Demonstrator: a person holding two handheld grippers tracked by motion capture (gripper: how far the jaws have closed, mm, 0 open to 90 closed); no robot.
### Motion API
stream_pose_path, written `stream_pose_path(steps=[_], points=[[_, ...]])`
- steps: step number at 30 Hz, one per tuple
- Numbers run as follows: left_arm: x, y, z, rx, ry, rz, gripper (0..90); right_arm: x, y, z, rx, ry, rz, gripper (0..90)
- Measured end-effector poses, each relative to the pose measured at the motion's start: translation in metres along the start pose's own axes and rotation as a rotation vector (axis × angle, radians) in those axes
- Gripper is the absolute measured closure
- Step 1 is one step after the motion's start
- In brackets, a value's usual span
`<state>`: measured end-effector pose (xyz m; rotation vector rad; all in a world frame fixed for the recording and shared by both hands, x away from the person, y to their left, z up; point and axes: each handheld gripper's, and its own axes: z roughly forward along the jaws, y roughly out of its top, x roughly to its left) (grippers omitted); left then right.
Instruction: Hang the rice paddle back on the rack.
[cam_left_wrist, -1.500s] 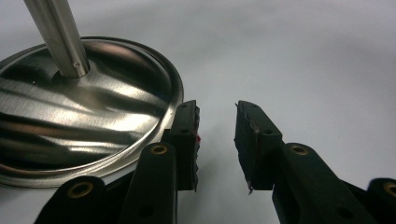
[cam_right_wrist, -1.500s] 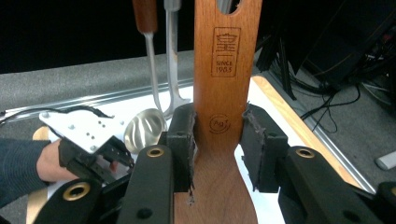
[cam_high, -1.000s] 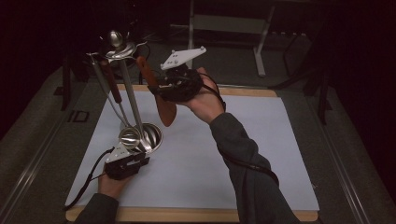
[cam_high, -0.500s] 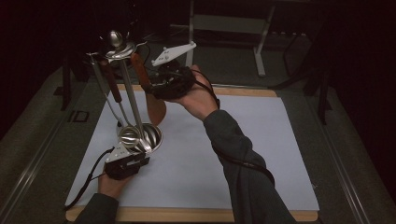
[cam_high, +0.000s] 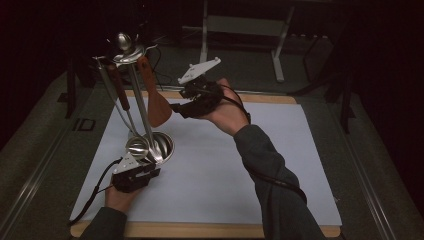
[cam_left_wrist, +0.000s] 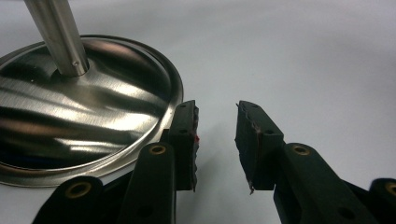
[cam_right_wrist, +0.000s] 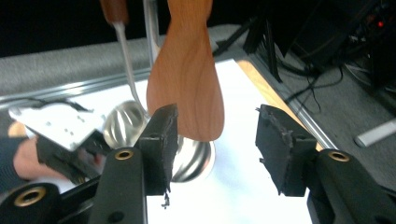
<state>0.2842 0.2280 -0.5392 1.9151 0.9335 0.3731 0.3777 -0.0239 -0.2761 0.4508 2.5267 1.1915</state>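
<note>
A steel utensil stand (cam_high: 134, 90) rises from its round base (cam_left_wrist: 88, 116) on a white sheet (cam_high: 220, 175) covering the table, a wooden spatula (cam_right_wrist: 186, 79) and a ladle (cam_high: 136, 148) hanging from its top. The right gripper (cam_right_wrist: 215, 140), raised, has its 2 jaws wide and empty just short of the spatula's blade. The left gripper (cam_left_wrist: 217, 140) lies low at the base rim, jaws narrowly parted, holding nothing. The dark surroundings are hard to make out; the spatula's handle is cut off in the right gripper view.
</note>
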Motion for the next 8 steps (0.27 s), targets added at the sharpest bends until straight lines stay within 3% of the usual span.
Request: stream_pose_path(steps=[3, 7, 8], points=[[0.000, 0.000, 0.000, -0.002, 0.000, 0.000, 68.9, -0.004, -0.013, -0.002, 0.028, -0.017, -0.004, 46.5], [0.000, 0.000, 0.000, -0.002, 0.000, 0.001, 68.6, -0.007, -0.045, -0.004, 0.124, -0.039, -0.021, 42.3], [0.000, 0.000, 0.000, -0.002, 0.000, 0.001, 68.5, -0.007, -0.045, -0.004, 0.124, -0.039, -0.021, 42.3]])
